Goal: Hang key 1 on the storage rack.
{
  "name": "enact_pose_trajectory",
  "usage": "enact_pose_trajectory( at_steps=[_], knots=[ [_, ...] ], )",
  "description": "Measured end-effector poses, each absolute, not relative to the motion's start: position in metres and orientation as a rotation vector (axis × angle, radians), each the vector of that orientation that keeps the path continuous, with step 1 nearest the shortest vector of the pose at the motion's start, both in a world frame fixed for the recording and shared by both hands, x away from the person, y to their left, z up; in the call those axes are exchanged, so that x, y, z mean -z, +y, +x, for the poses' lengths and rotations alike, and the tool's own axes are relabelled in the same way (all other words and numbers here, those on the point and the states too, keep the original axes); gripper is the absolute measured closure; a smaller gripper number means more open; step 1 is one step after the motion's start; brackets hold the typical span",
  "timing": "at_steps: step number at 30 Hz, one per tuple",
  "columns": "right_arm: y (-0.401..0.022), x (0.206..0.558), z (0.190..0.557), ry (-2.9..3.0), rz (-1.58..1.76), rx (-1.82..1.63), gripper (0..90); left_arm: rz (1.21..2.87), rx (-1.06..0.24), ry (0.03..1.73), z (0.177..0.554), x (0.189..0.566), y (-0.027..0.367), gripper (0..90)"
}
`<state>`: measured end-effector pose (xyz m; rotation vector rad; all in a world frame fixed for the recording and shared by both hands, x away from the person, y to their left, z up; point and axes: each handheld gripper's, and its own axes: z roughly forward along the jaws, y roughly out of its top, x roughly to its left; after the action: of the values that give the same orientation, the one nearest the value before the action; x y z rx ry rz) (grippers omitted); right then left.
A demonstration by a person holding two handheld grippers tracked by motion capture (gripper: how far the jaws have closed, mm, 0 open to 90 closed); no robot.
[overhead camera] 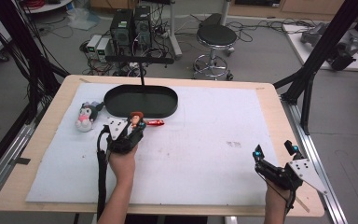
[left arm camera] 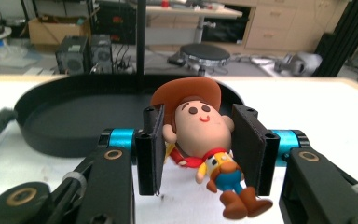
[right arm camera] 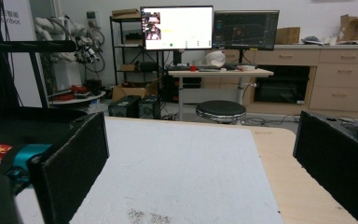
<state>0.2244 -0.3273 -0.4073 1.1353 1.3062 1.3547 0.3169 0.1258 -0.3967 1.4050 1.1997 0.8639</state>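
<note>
**Cowboy doll held just short of the black tray**

High view: the cowboy doll (overhead camera: 135,120) is seen clamped in the left gripper (overhead camera: 133,126), with the black tray (overhead camera: 141,101) lying just ahead of it and well apart from the right gripper (overhead camera: 275,153), so the left hand is nearer

Left gripper view: the jaws are closed on the doll's head, body hanging down to one side, and the tray rim (left arm camera: 51,144) lies straight beyond

Right gripper view: the jaws are spread wide, with nothing between them

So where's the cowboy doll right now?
The cowboy doll is clamped between the left tongs, just in front of the black oval tray.
</note>
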Motion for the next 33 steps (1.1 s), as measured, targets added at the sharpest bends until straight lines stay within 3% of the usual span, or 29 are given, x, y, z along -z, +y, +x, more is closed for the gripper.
enact_pose_trajectory(
  at_steps=[33],
  knots=[
    [-0.327, 0.407, 0.225, 1.315, 1.118, -1.369, 2.5, 1.237, -0.928, 1.095, 0.345, 0.329, 0.127, 56.1]
  ],
)
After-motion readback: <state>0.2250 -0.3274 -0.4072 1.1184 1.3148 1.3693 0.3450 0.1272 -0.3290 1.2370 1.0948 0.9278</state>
